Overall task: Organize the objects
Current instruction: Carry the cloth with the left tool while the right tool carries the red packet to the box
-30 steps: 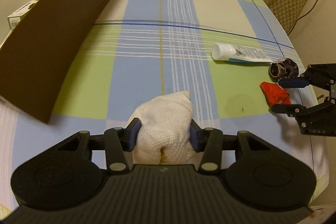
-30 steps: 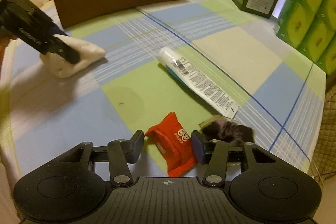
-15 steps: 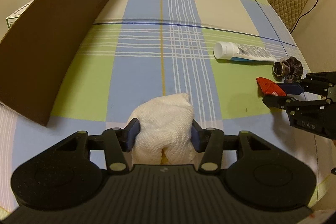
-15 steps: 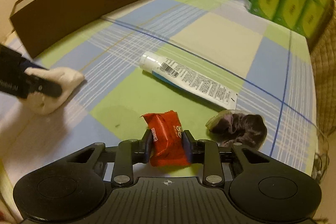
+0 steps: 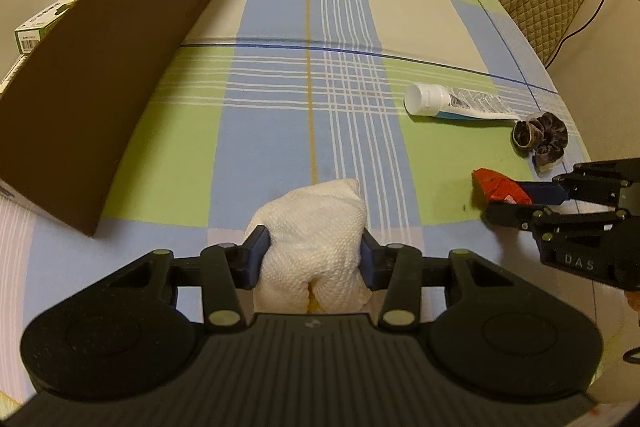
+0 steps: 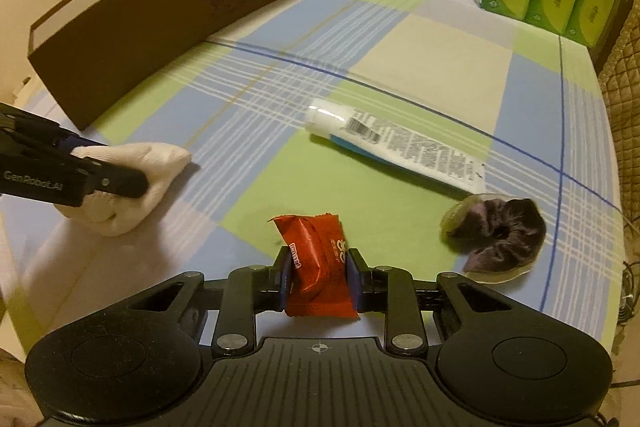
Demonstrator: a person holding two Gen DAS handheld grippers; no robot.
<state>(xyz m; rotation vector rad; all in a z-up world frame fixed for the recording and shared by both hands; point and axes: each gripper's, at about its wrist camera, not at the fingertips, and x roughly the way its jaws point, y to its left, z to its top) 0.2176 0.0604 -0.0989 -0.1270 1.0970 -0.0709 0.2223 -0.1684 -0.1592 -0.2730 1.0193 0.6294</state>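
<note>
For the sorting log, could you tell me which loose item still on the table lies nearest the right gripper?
The dark scrunchie; the white tube lies farther from the right gripper.

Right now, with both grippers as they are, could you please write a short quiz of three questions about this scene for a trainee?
1. True or false: the left gripper is shut on the white cloth.
2. What does the right gripper hold? A) the white tube B) the red packet C) the dark scrunchie
3. Fill in: the scrunchie lies beside the tube's ____ end, capped or crimped.

Key: 1 true; 2 B; 3 crimped.
</note>
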